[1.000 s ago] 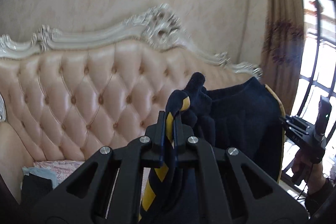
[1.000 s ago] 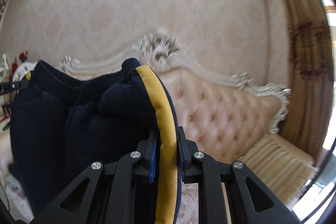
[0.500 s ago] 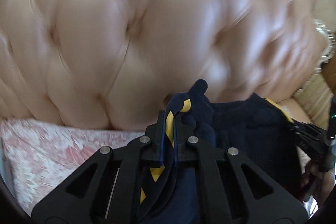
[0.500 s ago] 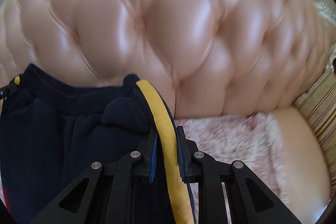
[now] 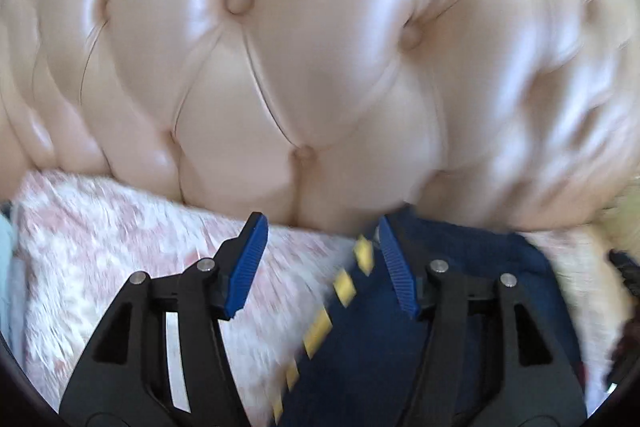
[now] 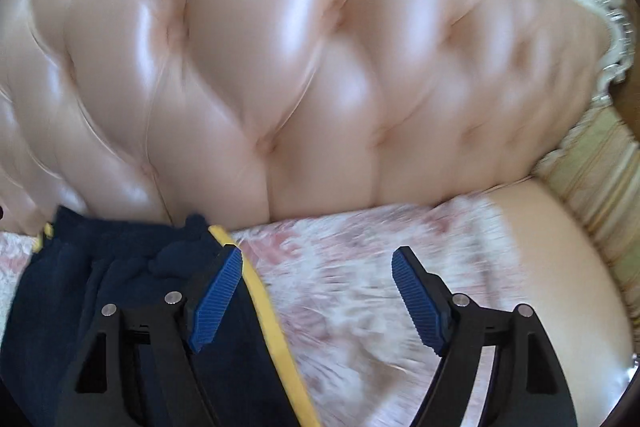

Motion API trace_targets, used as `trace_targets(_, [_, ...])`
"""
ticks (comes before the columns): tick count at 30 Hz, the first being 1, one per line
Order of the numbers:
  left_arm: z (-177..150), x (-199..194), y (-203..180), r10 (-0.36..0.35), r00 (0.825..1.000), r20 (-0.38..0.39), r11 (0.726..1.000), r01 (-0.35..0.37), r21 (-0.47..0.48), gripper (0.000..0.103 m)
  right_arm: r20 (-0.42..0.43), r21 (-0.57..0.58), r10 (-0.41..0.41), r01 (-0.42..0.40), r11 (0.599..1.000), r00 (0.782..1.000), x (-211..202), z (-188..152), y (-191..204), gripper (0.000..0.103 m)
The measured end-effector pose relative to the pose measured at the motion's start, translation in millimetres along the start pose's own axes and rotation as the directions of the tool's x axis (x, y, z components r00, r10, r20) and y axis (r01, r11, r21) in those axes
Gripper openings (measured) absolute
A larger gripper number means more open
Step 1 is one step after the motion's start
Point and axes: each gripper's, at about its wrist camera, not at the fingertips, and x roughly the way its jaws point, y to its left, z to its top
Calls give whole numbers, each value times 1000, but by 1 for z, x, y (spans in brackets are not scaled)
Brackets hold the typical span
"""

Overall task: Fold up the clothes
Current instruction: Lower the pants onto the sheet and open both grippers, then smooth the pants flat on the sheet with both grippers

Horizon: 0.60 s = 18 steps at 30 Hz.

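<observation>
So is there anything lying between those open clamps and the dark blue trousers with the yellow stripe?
Nothing visible. The navy fleece trousers with a yellow side stripe lie on the pink floral cover, right at both grippers. The left gripper and right gripper are both opening, pads off the cloth.

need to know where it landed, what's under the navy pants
The navy pants lie on a pink-and-white patterned cover over the sofa seat, their top edge at the foot of the tufted backrest. The cover shows on both sides; what lies directly beneath the fabric is hidden.
</observation>
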Motion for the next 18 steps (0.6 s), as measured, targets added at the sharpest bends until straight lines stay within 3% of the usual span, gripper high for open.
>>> trace_targets(2, [-23,-38,1,-139,990,-27,990,139,-24,49,35,-14,71,-71,997,997,-50,-18,-2,78])
trace_targets(4, [-73,-71,-9,-211,973,-89,977,209,-33,48,24,-38,150,-149,988,988,-89,-47,2,78])
trace_targets(6, [-113,-88,-14,-263,953,-152,965,255,-66,40,-29,-52,228,-229,972,973,-122,-87,9,78])
trace_targets(9, [-183,-118,0,-214,952,-221,972,186,-142,40,-61,-10,261,-262,965,963,-163,-143,7,78])
trace_targets(11, [-230,-130,20,-199,935,-293,962,130,-239,40,-86,23,258,-257,966,962,-182,-177,1,78])
trace_targets(12, [-249,-130,32,-155,931,-331,962,65,-267,35,-117,31,270,-268,963,956,-184,-195,-1,78])
trace_targets(13, [-262,-138,40,-151,932,-330,955,51,-294,26,-146,33,280,-278,960,949,-183,-208,-2,78])
trace_targets(14, [-275,-150,47,-163,935,-314,945,56,-323,24,-180,37,262,-259,965,948,-183,-220,-4,78])
trace_targets(18, [-289,-202,63,-159,956,-246,927,59,-371,25,-262,66,251,-242,968,932,-180,-252,-16,78])
